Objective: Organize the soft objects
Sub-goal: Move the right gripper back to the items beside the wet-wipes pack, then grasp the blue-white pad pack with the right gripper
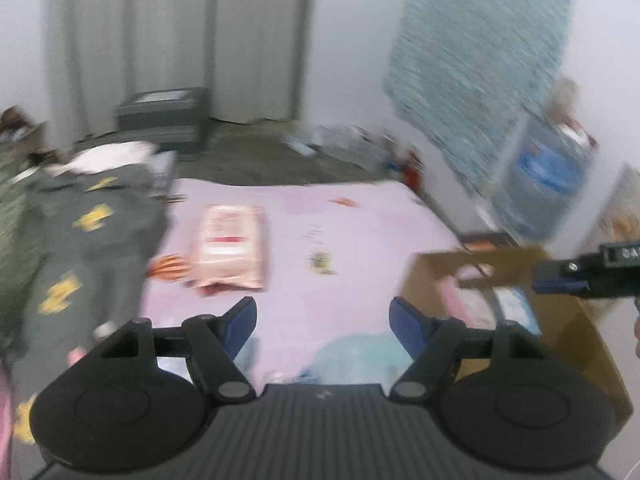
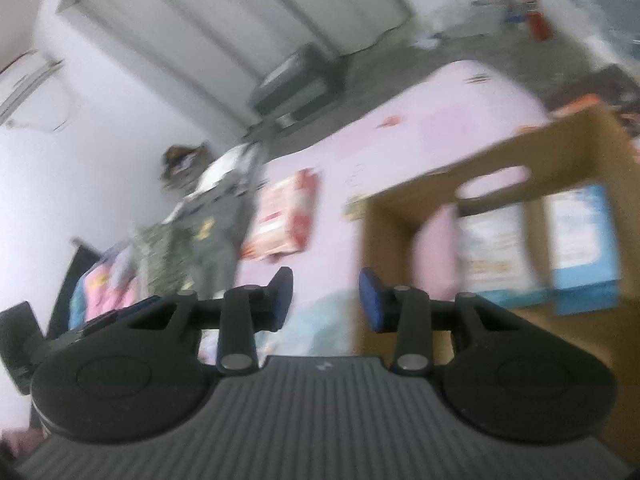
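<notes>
Hovering above the near edge of the pink bed sheet [image 1: 340, 240], left gripper [image 1: 323, 322] with jaws spread wide and nothing between the blue pads [image 1: 240, 322]. Likewise released, right gripper [image 2: 325, 300], jaws apart, holding nothing, tilted hard so the room slants across the right wrist view. Blurred by motion in both views, so fine detail unreadable.

Lying just below both grippers at the near edge of the sheet, a pale blue soft item [image 1: 356, 354], also seen between the right gripper's fingers [image 2: 320, 328]; kind of item impossible to tell. Standing at the near right corner of the sheet, an open cardboard box [image 1: 560, 320] with a cut-out handle hole; inside, a pink soft item [image 2: 434, 256] against the left wall and a blue-and-white pack [image 2: 580, 240] toward the right. Resting toward the left middle of the sheet, a flat pink-and-red packet [image 1: 230, 246]. Heaped along the left edge, dark green clothing with yellow marks [image 1: 84, 240]. Reaching in from the right edge of the left wrist view, the right gripper's black body, above the box's right side. Hanging on the wall beyond the bed, a teal cloth [image 1: 480, 60].
</notes>
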The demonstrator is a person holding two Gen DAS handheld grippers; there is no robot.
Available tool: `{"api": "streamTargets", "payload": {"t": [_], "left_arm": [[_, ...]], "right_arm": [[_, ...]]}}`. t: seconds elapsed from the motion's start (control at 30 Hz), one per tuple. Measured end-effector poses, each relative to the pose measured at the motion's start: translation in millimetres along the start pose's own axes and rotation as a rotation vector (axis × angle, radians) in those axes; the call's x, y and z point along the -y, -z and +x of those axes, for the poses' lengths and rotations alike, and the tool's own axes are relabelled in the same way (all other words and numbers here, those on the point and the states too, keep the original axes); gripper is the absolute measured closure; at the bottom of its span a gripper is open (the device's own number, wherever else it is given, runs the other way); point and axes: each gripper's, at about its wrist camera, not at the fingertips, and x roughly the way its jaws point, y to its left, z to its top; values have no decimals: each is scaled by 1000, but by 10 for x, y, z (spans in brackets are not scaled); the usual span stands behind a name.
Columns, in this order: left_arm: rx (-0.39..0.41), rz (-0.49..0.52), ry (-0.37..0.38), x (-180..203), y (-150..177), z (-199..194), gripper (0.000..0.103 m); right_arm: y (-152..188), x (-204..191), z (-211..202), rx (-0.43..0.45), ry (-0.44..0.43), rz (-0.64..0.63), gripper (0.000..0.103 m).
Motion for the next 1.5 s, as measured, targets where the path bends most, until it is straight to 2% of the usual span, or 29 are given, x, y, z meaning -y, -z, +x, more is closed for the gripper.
{"api": "streamTargets", "payload": {"t": [0.13,0.3,0.53,0.77,0.87,1.07,1.2,1.37,1.5], "left_arm": [[25,-80,-70,-448,220,-213,28],[36,-130,-143,-850,527,-301,28],[57,-150,-149,-1099,918,-247,33],[56,-158,-130,-1172,1146,89,48],[8,-179,-117,-1238,1188,320,55],[-64,-246,-91,-1447,1224,671,54],[-109,-288,-59,-1564,1244,841,49],[-134,-338,-3,-1677,1252,1024,49],[-106,-356,25,-1692,1230,1031,49]], "right_arm": [[75,-492,291,-52,-69,-49,62],[249,-965,719,-136,-113,-75,62],[594,-1375,1230,-194,-168,-52,60],[926,-1518,1870,-260,-149,-10,60],[981,-1567,2211,-308,-113,-4,59],[1006,-1645,2817,-384,-61,3,53],[1024,-1636,3177,-430,-13,12,53],[1030,-1522,3395,-459,-7,58,53],[984,-1429,3404,-453,-17,93,53]]}}
